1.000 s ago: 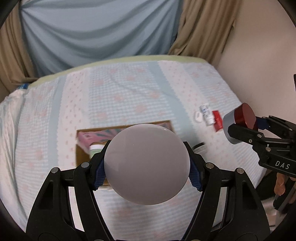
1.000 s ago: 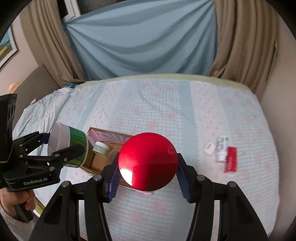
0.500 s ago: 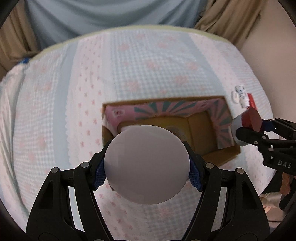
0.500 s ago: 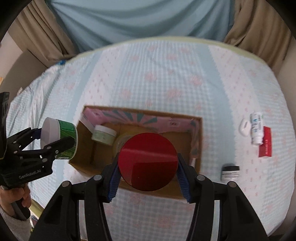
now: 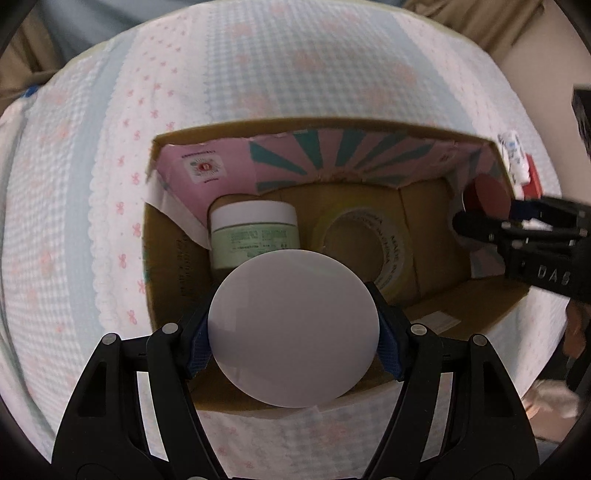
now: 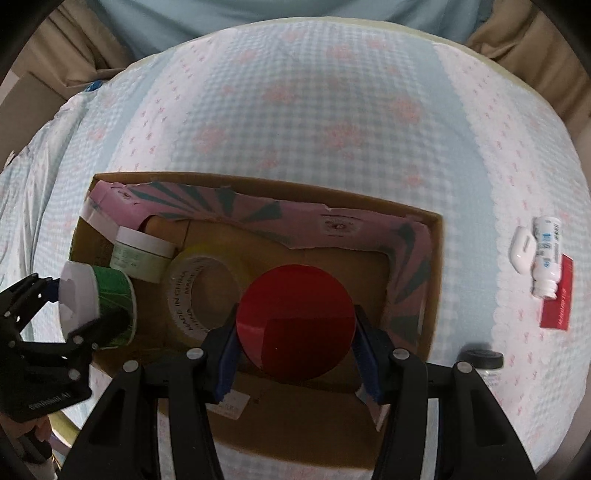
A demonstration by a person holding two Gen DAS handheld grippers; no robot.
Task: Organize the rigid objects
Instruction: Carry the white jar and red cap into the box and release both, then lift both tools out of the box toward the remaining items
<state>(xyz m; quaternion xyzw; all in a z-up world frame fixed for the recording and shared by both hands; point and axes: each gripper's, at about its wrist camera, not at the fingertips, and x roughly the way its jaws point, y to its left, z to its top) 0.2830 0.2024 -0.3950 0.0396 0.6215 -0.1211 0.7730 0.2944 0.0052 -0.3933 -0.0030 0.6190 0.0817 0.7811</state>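
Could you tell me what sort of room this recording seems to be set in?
Probably a bedroom: the box sits on a bed covered with a quilted checked spread, curtains hang behind it, and toiletries such as a cream jar lie about.

checked bedspread (image 6: 332, 122), blue curtain (image 6: 280, 18), beige drapes (image 6: 62, 51)

three jars (image 6: 142, 256), one tape roll (image 6: 201, 291), one box (image 6: 436, 273)
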